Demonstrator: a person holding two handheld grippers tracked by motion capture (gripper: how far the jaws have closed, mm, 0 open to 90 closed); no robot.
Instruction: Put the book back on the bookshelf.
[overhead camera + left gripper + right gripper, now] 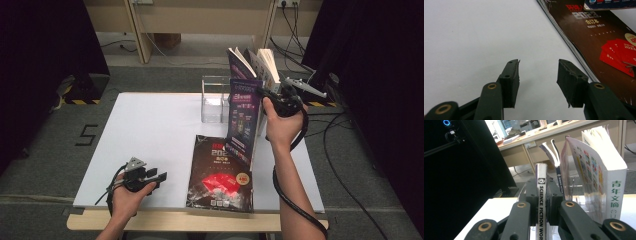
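Right gripper [267, 94] is clamped on spine of upright magazine [244, 120], held standing at far right of white table [150, 125], beside clear acrylic holder [215, 100] and other upright books [609, 170]. Left gripper [538, 75] is rested near front left, jaws parted, nothing between. Dark magazine [220, 175] is laid flat at front centre.

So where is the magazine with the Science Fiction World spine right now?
The magazine stands upright right of the table's centre in the high view, clamped by the right gripper, in front of the clear holder.
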